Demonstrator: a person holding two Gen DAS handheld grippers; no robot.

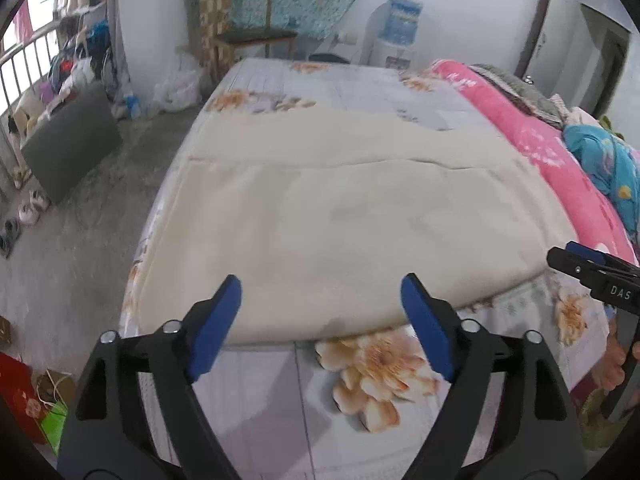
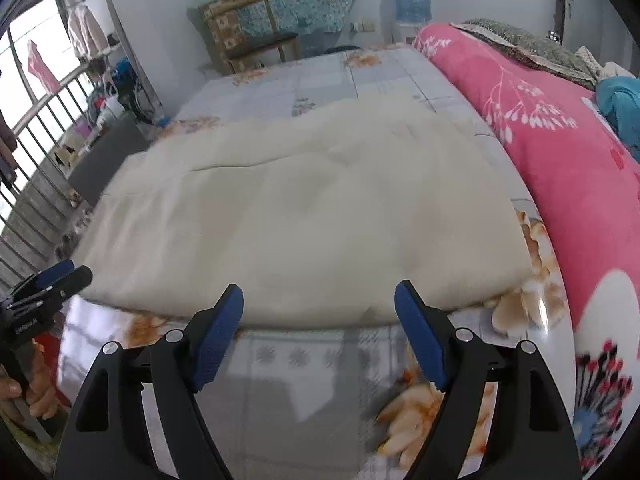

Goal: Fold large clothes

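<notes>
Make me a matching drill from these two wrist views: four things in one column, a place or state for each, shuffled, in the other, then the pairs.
Things:
1. folded cream fleece cloth
2. pink flowered quilt
3. wooden chair
4. left gripper

Places or states:
A. against the far wall
B. open, holding nothing
C. bunched along the bed's right side
D. flat across the middle of the bed

Pairs: 1-D, 2-C, 3-A, 4-B

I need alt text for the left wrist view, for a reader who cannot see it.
The open left gripper hovers near the front edge of a folded cream cloth on a floral bed, holding nothing. A pink quilt lies along the right; the right gripper shows at the right edge.
</notes>
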